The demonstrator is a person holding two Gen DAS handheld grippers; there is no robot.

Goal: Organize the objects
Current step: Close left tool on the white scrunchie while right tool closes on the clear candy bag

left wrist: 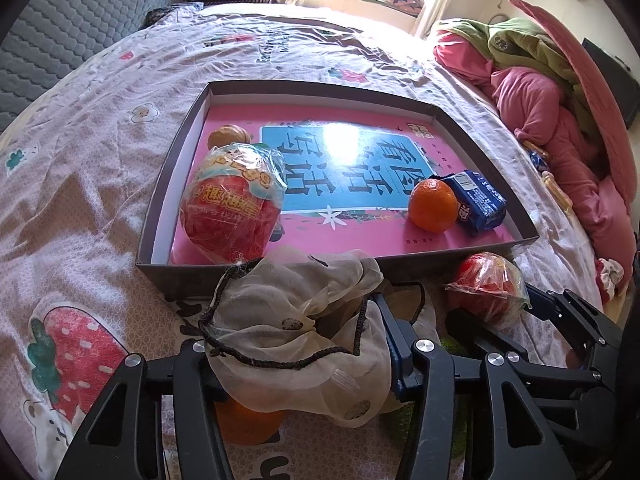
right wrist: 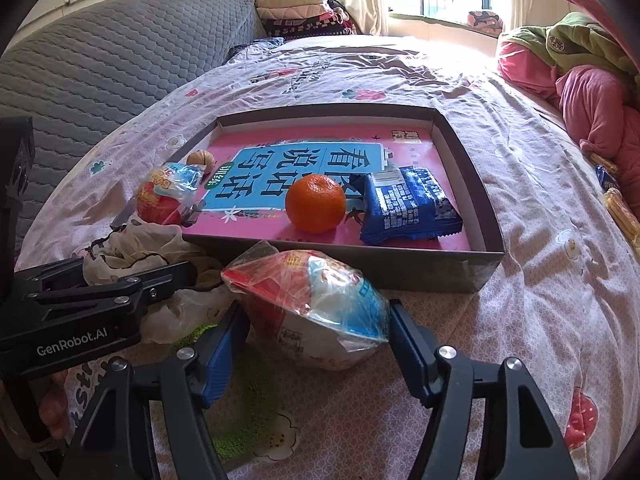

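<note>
On the left, the left gripper (left wrist: pixel 304 340) has its jaws around the cream mesh drawstring bag (left wrist: pixel 296 320), which lies on the bed (left wrist: pixel 80 184) just in front of the near wall of the shallow box (left wrist: pixel 160 200). The fabric bunches between the jaws, though I cannot tell for sure that the pads are biting; an orange (left wrist: pixel 248 420) shows beneath the cloth. To do this well, I judge the jaws should take a thick fold near the cord, not a single thin layer, and lift slowly so the contents do not spill.

Inside the box, from left, sit a walnut (left wrist: pixel 229 136), a wrapped red toy egg (left wrist: pixel 232 204), a second orange (right wrist: pixel 316 203) and a blue snack packet (right wrist: pixel 408 208), all on a pink book (right wrist: pixel 280 224).

On the right, the right gripper (right wrist: pixel 316 336) straddles another wrapped egg (right wrist: pixel 312 304) resting on the bed, close to the box's front wall. The jaws stand open, a blue pad to each side, the left one seemingly clear of the wrapper. It should probably close on the round body, not the loose plastic, then clear the wall before setting it in the free space in front of the orange.
</note>
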